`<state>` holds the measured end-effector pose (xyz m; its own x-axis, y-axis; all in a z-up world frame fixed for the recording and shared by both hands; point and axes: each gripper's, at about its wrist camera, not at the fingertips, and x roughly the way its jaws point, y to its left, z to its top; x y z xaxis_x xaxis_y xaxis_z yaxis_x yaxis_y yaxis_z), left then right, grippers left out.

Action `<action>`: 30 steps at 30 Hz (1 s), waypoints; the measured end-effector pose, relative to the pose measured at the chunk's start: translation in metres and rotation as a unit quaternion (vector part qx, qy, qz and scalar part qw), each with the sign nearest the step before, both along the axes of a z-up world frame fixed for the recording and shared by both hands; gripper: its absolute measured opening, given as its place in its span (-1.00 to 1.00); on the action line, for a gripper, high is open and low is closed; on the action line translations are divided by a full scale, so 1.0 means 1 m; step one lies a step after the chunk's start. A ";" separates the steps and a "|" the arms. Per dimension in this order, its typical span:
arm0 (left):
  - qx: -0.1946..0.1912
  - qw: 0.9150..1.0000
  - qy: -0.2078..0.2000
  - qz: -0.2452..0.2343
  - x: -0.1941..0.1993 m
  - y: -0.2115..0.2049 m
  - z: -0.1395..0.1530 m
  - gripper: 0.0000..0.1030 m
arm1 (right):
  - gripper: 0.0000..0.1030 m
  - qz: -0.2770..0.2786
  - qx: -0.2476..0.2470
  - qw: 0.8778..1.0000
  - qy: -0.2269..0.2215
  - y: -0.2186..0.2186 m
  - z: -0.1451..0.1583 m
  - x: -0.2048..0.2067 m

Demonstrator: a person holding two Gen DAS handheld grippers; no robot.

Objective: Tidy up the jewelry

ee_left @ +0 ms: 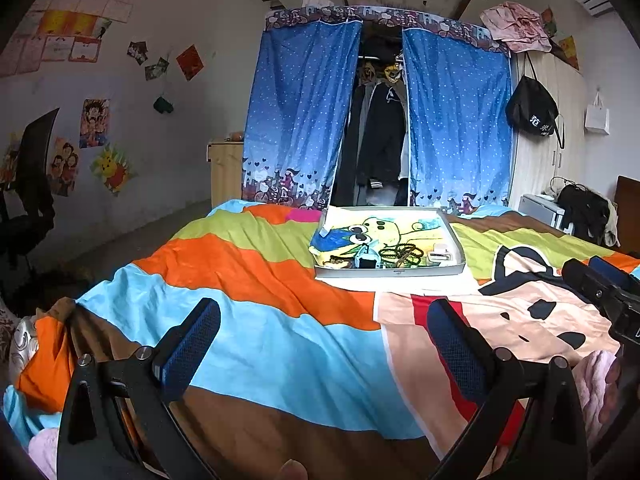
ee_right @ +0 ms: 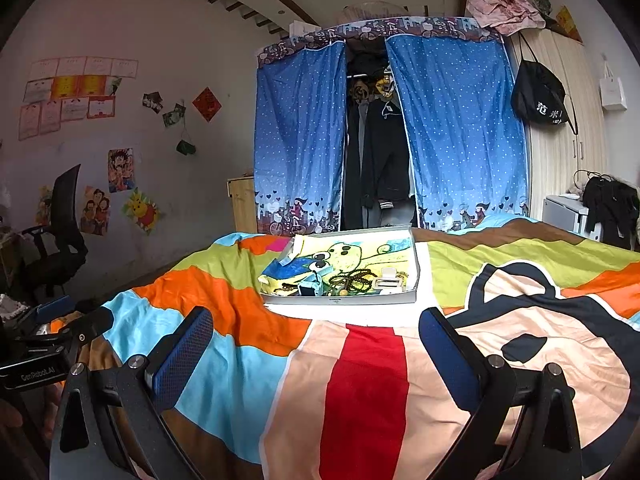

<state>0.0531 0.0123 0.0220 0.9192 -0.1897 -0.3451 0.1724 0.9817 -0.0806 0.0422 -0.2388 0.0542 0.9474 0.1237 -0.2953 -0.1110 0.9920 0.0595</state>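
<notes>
I had both grippers low over the striped bedspread (ee_right: 248,340), well short of the one grey tray (ee_right: 340,300) at mid-frame. The left gripper (ee_left: 324,340) and right gripper (ee_right: 316,344) each had their fingers spread wide with nothing between them. The tray's long axis ran left to right, its near wall facing me. Inside, toward its near edge, lay one dark bead string (ee_right: 356,280), one blue box (ee_right: 312,286) and a white case (ee_right: 388,280); smaller pieces I couldn't count.
</notes>
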 end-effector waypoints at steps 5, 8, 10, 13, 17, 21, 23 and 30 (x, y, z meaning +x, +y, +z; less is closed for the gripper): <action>0.000 1.000 -0.001 -0.001 0.000 0.000 0.000 0.97 | 1.00 0.001 0.000 1.000 0.000 0.000 0.000 -0.001; 0.000 1.000 0.000 -0.002 0.000 0.001 0.000 0.97 | 1.00 0.002 0.000 1.000 0.001 0.000 -0.001 0.000; 0.000 1.000 0.000 -0.002 0.000 0.000 0.000 0.97 | 1.00 0.002 0.000 1.000 0.001 0.001 -0.001 0.000; 0.000 1.000 -0.001 -0.002 0.000 0.000 0.000 0.97 | 1.00 0.002 0.001 1.000 0.001 0.001 -0.001 0.000; 0.000 1.000 0.000 -0.002 0.000 0.000 0.000 0.97 | 1.00 0.003 0.000 1.000 0.003 0.002 -0.002 -0.002; -0.009 1.000 0.010 -0.020 0.000 0.002 -0.001 0.97 | 1.00 0.003 -0.001 1.000 0.003 0.002 -0.002 -0.001; -0.011 1.000 0.019 -0.022 0.000 0.002 -0.002 0.97 | 1.00 0.004 -0.001 1.000 0.003 0.003 -0.003 -0.002; 0.013 1.000 0.005 -0.004 -0.006 -0.003 -0.004 0.97 | 1.00 0.009 -0.003 1.000 0.006 0.003 -0.008 -0.002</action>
